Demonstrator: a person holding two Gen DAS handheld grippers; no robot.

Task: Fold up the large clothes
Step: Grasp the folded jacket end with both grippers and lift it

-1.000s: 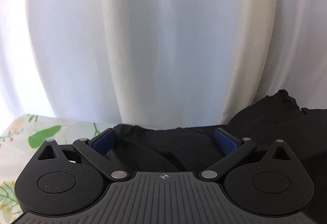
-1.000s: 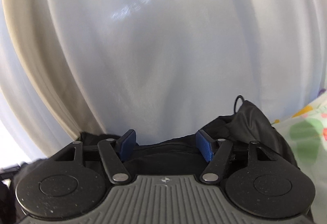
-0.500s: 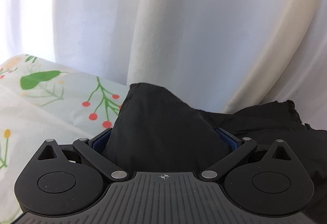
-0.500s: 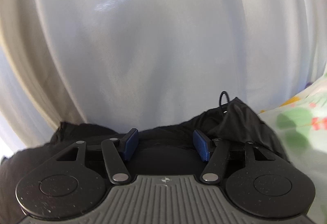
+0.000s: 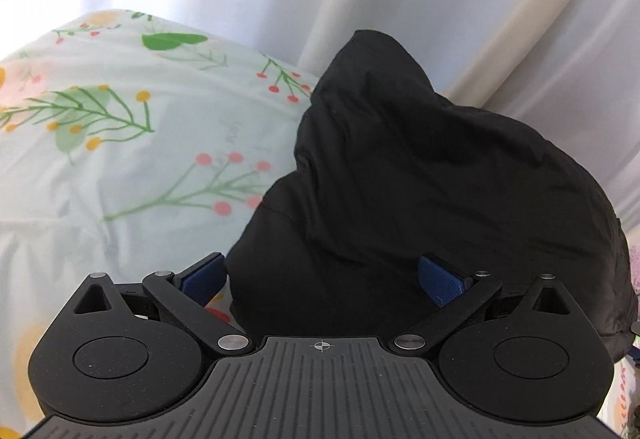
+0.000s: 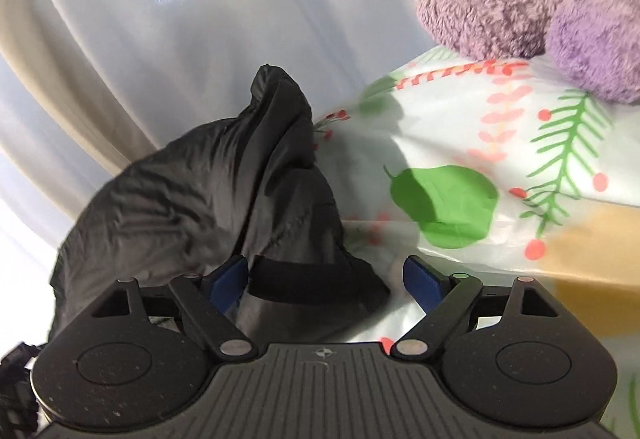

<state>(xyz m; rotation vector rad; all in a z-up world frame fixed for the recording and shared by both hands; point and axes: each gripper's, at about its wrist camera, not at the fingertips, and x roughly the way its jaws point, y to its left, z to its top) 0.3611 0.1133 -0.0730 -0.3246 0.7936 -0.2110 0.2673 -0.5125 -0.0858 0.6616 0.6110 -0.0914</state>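
Writing appears nowhere on black garment or floral sheet.

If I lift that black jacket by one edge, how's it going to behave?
Probably floppy: the black jacket slumps in soft, creased mounds on the floral sheet. Its thin, slightly shiny fabric looks light and maybe slippery, so it could slide from the pads. It seems puffy, so folds may spring back.
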